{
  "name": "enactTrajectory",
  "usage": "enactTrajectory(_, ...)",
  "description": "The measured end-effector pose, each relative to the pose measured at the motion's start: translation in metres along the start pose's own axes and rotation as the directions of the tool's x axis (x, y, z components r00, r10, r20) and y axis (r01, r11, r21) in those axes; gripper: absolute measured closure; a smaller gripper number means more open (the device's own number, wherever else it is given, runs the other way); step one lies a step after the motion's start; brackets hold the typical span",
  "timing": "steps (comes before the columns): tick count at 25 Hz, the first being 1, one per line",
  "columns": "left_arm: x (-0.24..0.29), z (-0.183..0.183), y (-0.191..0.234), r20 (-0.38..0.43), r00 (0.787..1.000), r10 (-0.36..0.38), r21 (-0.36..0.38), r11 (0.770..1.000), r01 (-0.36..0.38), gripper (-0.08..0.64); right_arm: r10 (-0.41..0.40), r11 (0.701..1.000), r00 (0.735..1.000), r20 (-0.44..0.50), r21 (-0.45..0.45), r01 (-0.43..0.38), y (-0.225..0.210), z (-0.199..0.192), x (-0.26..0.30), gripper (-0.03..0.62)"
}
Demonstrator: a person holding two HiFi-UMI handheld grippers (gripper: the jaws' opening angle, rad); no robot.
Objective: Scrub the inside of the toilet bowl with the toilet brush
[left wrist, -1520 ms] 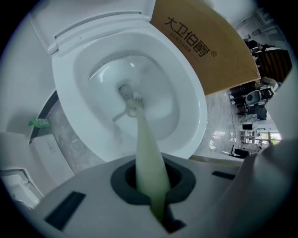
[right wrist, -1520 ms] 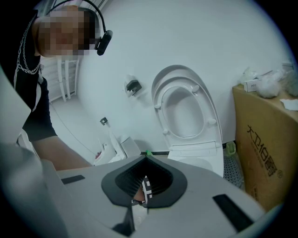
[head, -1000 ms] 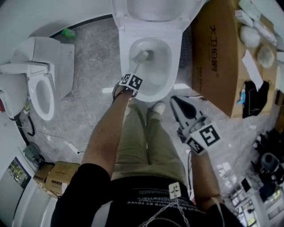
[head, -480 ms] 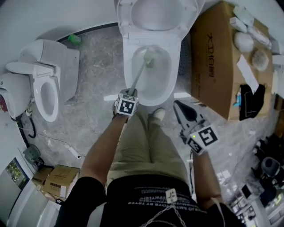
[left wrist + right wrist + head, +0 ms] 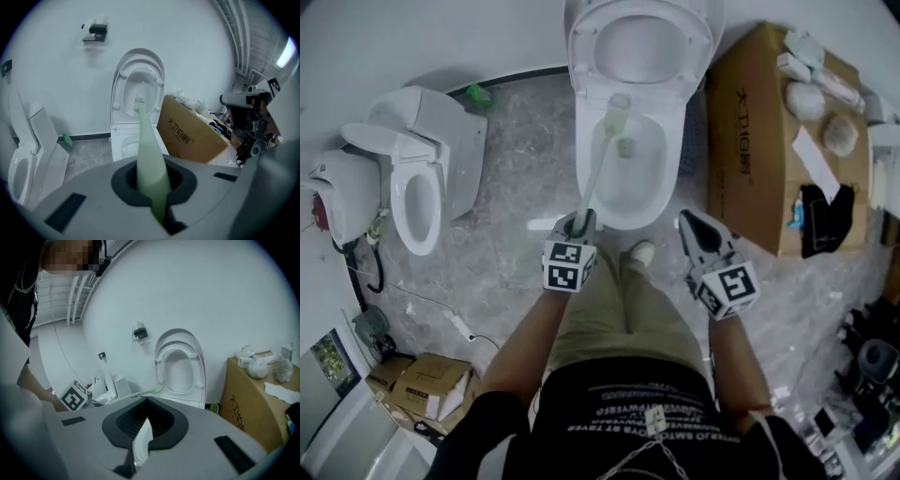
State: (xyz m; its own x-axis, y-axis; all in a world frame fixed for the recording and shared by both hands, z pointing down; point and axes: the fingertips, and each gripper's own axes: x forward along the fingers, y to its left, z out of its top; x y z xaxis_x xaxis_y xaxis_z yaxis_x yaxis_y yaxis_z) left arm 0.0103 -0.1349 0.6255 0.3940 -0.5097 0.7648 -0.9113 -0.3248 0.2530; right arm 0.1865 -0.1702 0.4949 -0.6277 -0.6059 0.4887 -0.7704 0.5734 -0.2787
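In front of the open toilet bowl (image 5: 653,192), the left gripper (image 5: 581,223) is clamped tight on the handle of the pale green toilet brush (image 5: 598,167). The brush head is way up at the bowl's back edge, right under the raised seat (image 5: 642,47). The right gripper (image 5: 692,226) hangs off to the side near the cardboard box (image 5: 750,141), jaws pinched together on a little white scrap (image 5: 142,439).

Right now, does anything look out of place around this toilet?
The toilet brush, clamped in the left hand-held gripper, has its head up at the toilet bowl's back rim, not down inside. The right hand-held gripper pinches a white scrap.
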Motion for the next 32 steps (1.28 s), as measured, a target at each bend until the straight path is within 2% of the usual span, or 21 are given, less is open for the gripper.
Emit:
enactTrajectory(7,-0.071,0.047,-0.021,0.125,0.992,0.014,-0.005,1.0,-0.013,0.56,0.006,0.995,0.999,0.049,-0.104,-0.001,0.005,0.025,-0.03,0.591)
enactTrajectory(13,-0.127,0.084,-0.028,0.242,0.968,0.057,0.014,0.998,-0.063,0.56,0.031,0.984,0.995,0.099,-0.179,-0.013,0.013,0.053,-0.054,0.591)
enactTrajectory(17,-0.155,0.093,-0.034,0.271,0.96,0.074,0.011,0.997,-0.08,0.56,0.037,0.985,0.993,0.112,-0.17,-0.017,0.024,0.075,-0.067,0.591)
enactTrajectory(22,-0.187,0.108,-0.052,0.3,0.952,0.068,0.042,0.996,-0.085,0.56,0.052,0.965,0.985,0.163,-0.261,-0.008,0.024,0.104,-0.087,0.591)
enactTrajectory(32,-0.239,0.135,-0.091,0.366,0.929,0.052,0.083,0.993,-0.088,0.56,0.091,0.955,0.976,0.199,-0.294,-0.029,0.046,0.138,-0.127,0.591)
